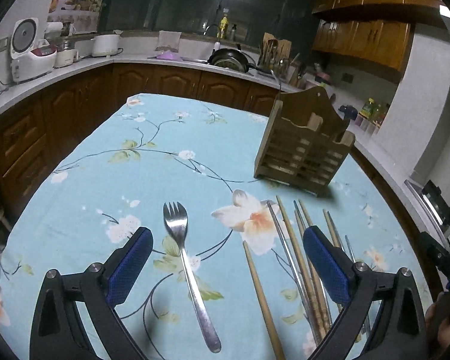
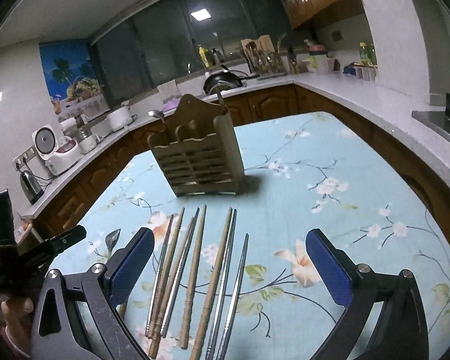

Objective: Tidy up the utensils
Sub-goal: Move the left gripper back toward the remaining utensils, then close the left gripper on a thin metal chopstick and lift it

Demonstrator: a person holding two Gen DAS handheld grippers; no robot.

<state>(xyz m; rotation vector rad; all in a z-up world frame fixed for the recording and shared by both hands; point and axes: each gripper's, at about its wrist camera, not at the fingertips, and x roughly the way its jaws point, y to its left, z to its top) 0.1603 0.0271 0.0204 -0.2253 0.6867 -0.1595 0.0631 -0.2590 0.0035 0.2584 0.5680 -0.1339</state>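
A metal fork (image 1: 186,265) lies on the floral tablecloth (image 1: 105,162) between the fingers of my open left gripper (image 1: 228,240), tines pointing away. Several wooden and metal chopsticks (image 1: 297,258) lie to its right, partly under the right finger. In the right wrist view the chopsticks (image 2: 195,273) lie side by side between the fingers of my open right gripper (image 2: 229,243), toward its left finger. A slatted wooden utensil holder (image 1: 303,147) stands upright beyond them; it shows in the right wrist view (image 2: 199,156) with a spoon handle (image 2: 157,115) sticking out at its left.
The table is covered by the blue floral cloth (image 2: 330,162). A kitchen counter (image 1: 75,69) with wooden cabinets wraps around behind it, holding a rice cooker (image 1: 27,49), a pan (image 1: 229,58) and a knife block. The left gripper's body (image 2: 30,258) shows at the left edge.
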